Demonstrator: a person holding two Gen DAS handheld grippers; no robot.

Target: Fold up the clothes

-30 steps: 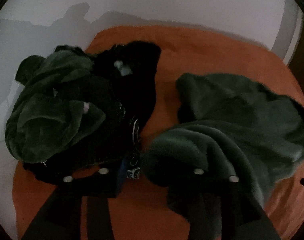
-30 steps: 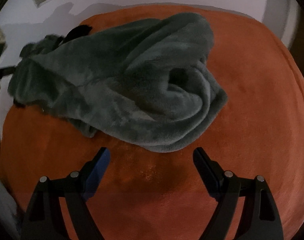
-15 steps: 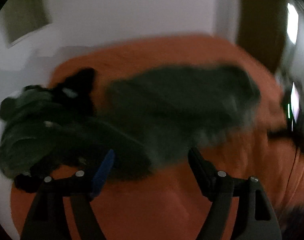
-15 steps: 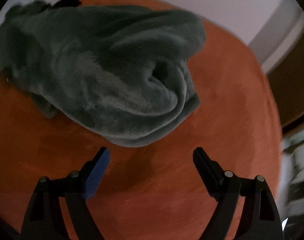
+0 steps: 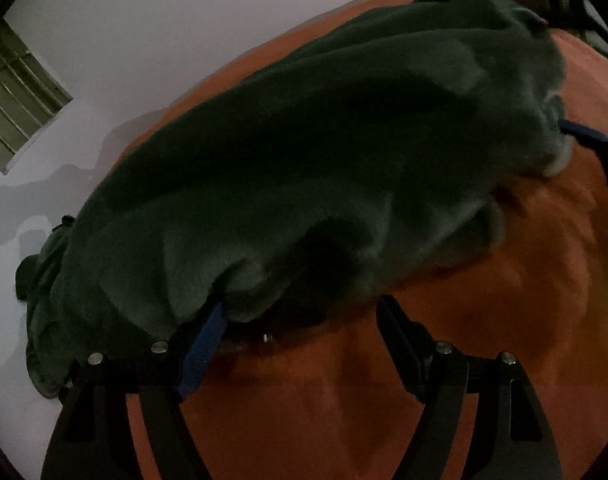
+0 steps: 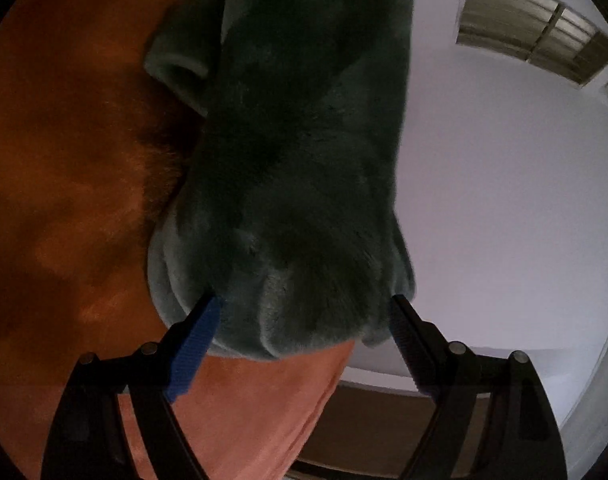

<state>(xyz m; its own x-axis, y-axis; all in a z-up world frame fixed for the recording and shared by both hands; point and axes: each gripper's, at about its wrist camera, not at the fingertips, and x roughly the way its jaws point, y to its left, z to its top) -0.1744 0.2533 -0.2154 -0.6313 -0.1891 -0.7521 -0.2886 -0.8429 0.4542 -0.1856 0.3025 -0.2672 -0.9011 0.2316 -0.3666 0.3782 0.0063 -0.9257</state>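
2 grippers sit at opposite ends of 1 dark green fleece garment (image 5: 304, 152) on the orange bed (image 5: 503, 320). Left gripper (image 5: 300, 312) spread wide, fleece draped over its blue finger, nothing pinched. Right gripper (image 6: 304, 312) also wide, bunched end between the jaws, not clamped. Likely placed to stretch it flat for folding.

fleece garment (image 5: 304, 152): dark green | bed cover (image 5: 503, 320): orange
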